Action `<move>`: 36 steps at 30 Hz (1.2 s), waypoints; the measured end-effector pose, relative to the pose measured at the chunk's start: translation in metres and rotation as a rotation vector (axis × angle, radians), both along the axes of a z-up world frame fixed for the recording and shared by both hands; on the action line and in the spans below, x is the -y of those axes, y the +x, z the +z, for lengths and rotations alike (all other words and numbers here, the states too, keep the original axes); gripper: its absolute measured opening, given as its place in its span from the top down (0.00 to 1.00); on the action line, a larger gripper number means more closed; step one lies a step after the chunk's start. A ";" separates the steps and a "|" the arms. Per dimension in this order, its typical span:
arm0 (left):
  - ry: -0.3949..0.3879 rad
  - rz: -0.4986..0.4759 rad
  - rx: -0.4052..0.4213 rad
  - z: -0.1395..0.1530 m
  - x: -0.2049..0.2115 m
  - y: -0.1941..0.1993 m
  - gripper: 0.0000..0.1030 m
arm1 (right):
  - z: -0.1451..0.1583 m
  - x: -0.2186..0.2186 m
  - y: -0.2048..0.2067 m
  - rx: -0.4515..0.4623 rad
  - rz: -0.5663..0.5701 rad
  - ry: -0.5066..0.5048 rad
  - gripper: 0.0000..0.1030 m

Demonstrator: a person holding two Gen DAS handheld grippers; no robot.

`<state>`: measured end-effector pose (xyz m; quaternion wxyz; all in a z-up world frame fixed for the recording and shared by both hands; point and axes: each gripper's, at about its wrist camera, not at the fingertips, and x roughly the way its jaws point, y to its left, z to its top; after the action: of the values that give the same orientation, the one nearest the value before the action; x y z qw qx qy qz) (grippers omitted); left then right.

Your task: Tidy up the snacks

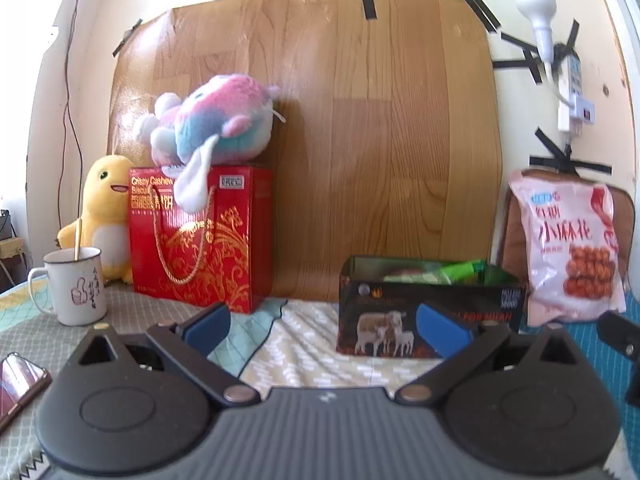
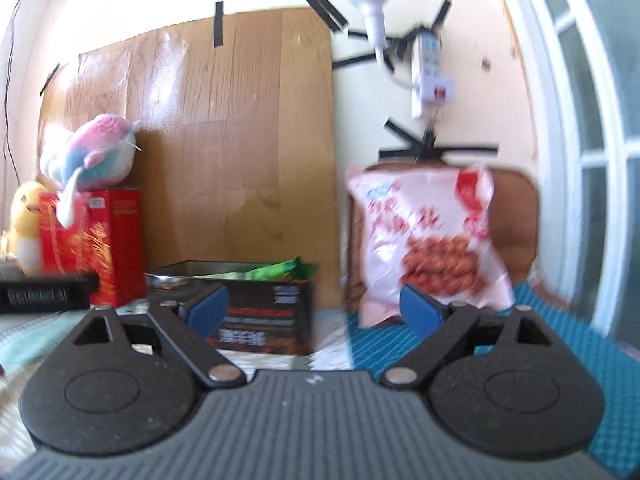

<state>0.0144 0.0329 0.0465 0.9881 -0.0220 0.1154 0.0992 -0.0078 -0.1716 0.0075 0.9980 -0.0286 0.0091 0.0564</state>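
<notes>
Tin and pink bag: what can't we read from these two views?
- Tin: contents mostly hidden by its front wall in both views; only green wrapper tops show.
- Pink bag: print motion-blurred in the right wrist view; lower edge covered by the right claw.
- Cushion behind the bag: mostly hidden by it.
- Item at the lower left edge, left wrist view: cut off, unidentifiable.
- Mug: contents not visible.

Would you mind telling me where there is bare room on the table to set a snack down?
Open cloth lies between the red gift box and the dark tin, toward the wooden board. The left side is crowded by the mug and yellow plush; the pink bag fills the right.
</notes>
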 end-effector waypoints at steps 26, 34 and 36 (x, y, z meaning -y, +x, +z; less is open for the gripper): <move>0.020 0.069 -0.025 -0.013 -0.002 -0.004 0.00 | -0.001 -0.014 0.005 -0.046 -0.019 -0.086 0.00; 0.030 0.061 -0.052 -0.013 -0.001 0.000 0.00 | -0.001 -0.003 0.014 -0.124 -0.011 -0.010 0.00; 0.035 0.064 -0.049 -0.013 0.000 -0.001 0.00 | -0.001 -0.002 0.015 -0.137 -0.005 0.000 0.00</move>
<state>0.0133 0.0334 0.0337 0.9815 -0.0058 0.1369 0.1334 0.0070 -0.1697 0.0061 0.9951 -0.0248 0.0776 0.0558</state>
